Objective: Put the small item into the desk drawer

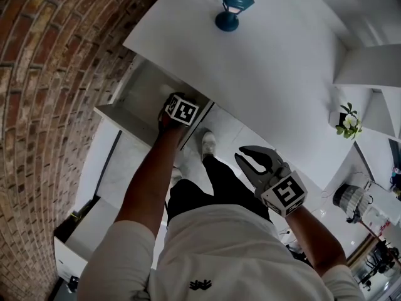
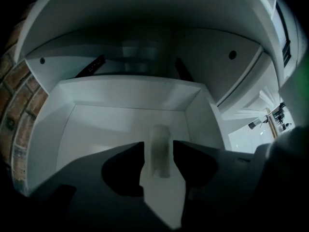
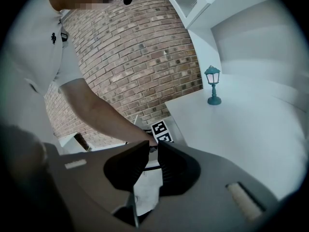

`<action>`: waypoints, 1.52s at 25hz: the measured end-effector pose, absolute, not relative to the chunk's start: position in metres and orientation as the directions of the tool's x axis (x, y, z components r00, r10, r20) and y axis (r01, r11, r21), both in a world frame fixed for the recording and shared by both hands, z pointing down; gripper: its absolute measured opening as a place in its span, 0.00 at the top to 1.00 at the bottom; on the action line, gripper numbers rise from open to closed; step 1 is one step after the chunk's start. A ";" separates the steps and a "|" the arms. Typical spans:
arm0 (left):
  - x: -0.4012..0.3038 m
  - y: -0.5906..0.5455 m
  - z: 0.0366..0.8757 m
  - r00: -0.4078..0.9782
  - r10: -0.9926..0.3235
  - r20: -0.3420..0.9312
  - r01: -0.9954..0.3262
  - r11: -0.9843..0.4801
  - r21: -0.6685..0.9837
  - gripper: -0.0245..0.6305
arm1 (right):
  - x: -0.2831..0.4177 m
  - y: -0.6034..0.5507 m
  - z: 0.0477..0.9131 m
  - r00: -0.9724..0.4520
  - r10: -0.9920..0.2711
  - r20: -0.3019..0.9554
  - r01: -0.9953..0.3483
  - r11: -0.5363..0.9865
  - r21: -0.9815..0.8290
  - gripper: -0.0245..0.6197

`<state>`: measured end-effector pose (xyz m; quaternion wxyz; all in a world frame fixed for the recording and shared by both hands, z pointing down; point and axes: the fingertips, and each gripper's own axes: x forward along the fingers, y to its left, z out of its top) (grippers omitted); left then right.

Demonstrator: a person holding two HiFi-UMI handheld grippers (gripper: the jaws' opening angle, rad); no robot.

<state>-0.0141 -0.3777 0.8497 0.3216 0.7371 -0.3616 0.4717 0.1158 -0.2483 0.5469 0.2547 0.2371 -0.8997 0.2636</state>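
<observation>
Since the left gripper [image 2: 158,145] stands wide open inside the drawer [image 2: 96,129], the small item [image 2: 160,153] rests free between its jaws. Placing looks complete. Next: withdraw clear, then shut the drawer. The right gripper [image 3: 153,151], slightly parted, holds nothing.

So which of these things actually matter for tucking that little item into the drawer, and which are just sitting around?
Part of the job: the small translucent item, lying in the open drawer; the left claw, open around it; the white desk.
Just lying about: the blue lantern on the desk; the little white-flowered plant; the right claw, holding nothing.
</observation>
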 end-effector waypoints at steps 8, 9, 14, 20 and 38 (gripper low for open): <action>-0.020 -0.377 0.805 0.324 -0.285 0.902 -0.842 -0.521 0.138 0.67 | 0.092 -0.250 0.536 -0.790 -0.322 0.522 -0.542 0.766 -0.347 0.85; -0.020 -0.376 0.798 0.331 -0.292 0.897 -0.844 -0.517 0.144 0.67 | 0.089 -0.250 0.534 -0.793 -0.327 0.515 -0.541 0.767 -0.345 0.85; -0.023 -0.373 0.767 0.344 -0.342 0.875 -0.843 -0.522 0.128 0.67 | 0.078 -0.241 0.526 -0.800 -0.338 0.495 -0.537 0.772 -0.341 0.85; -0.020 -0.364 0.715 0.393 -0.388 0.834 -0.825 -0.548 0.135 0.67 | 0.067 -0.222 0.515 -0.802 -0.348 0.485 -0.537 0.776 -0.331 0.85; -0.066 -0.272 0.592 0.472 -0.488 0.734 -0.799 -0.588 0.123 0.67 | 0.017 -0.172 0.485 -0.805 -0.370 0.463 -0.521 0.815 -0.255 0.86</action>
